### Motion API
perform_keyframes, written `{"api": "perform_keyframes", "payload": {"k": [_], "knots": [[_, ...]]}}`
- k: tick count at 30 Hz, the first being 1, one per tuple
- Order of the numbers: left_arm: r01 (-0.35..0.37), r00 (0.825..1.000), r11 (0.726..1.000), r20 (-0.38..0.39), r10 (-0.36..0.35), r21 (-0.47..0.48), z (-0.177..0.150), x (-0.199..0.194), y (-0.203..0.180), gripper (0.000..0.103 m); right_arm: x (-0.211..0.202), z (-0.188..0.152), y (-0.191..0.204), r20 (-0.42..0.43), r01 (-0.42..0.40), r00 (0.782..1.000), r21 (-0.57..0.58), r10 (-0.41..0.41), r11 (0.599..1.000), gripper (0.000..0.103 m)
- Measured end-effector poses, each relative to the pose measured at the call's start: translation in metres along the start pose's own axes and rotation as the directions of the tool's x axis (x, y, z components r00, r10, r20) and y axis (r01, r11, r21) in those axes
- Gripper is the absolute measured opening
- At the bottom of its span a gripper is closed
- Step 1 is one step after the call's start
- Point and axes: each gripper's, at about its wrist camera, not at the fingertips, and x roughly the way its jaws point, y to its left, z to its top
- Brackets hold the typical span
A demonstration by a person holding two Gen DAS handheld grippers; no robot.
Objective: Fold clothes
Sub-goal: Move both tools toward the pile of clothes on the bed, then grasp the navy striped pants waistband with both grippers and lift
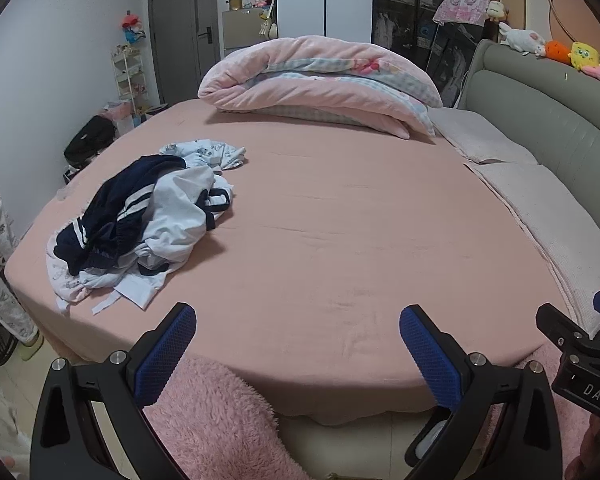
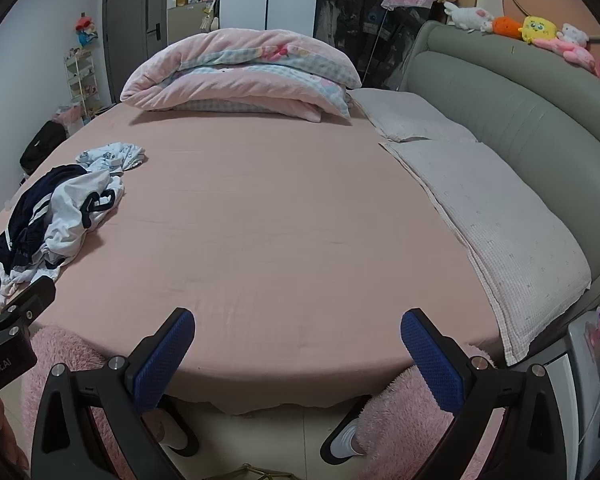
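the left tongs point(image 1: 298, 330) hang over the near edge of the bed point(image 1: 340, 240), blue-padded fingers point(image 1: 166, 350) spread wide with nothing between them. the right tongs point(image 2: 298, 332) sit the same way a little further toward the headboard side, fingers point(image 2: 430, 354) far apart and empty. each pair shows at the edge of the other's view, so they are side by side and apart. below both, pink fluffy fabric point(image 1: 220, 420) covers the person's legs, and in the right wrist view a foot in a white sock and dark slipper point(image 2: 342, 442) rests on the pale floor.

the pile of clothes point(image 1: 140, 220) lies unfolded on the pink sheet, ahead and to the left of both tongs, near the bed's left edge: a navy garment with white stripes point(image 1: 112, 208) tangled with a white top with navy trim point(image 1: 180, 204), and a pale printed piece point(image 1: 204, 154) just behind, touching the heap (how many garments there are, i cannot tell).

farther back a folded pink quilt point(image 1: 320, 84) rests at the far side of the bed. two pale pillows point(image 2: 500, 220) lie along the grey padded headboard point(image 2: 520, 120) on the right, with plush toys point(image 2: 540, 32) lined up on top of it. a dark bag point(image 1: 90, 140) sits on the floor past the bed's left edge.
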Motion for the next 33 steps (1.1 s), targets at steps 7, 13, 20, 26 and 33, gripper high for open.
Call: {"api": "perform_keyframes", "payload": {"k": [7,13,20,26,33], "knots": [[0.000,0.998,1.000,-0.057,0.002,0.031,0.007,0.011,0.002,0.103,0.001,-0.003,0.001,0.010,-0.006,1.000,-0.029,0.007,1.000,0.103],[0.026,0.999,1.000,-0.046,-0.026,0.003,0.010,0.013,0.027,0.103,-0.012,0.016,0.036,0.109,-0.084,0.987,-0.296,0.121,0.951,0.103],[-0.059,0.998,0.987,0.000,0.060,-0.150,0.022,0.022,0.124,0.103,0.007,0.071,0.116,0.012,-0.234,0.964,-0.445,0.267,0.865,0.103],[-0.146,0.989,0.932,-0.025,0.146,-0.333,0.022,0.045,0.224,0.086,0.044,0.094,0.205,-0.057,-0.361,0.922,-0.487,0.384,0.795,0.102],[-0.257,0.966,0.878,-0.135,0.221,-0.404,0.007,0.103,0.306,0.050,0.090,0.114,0.340,-0.191,-0.473,0.875,-0.530,0.444,0.704,0.040]]}}
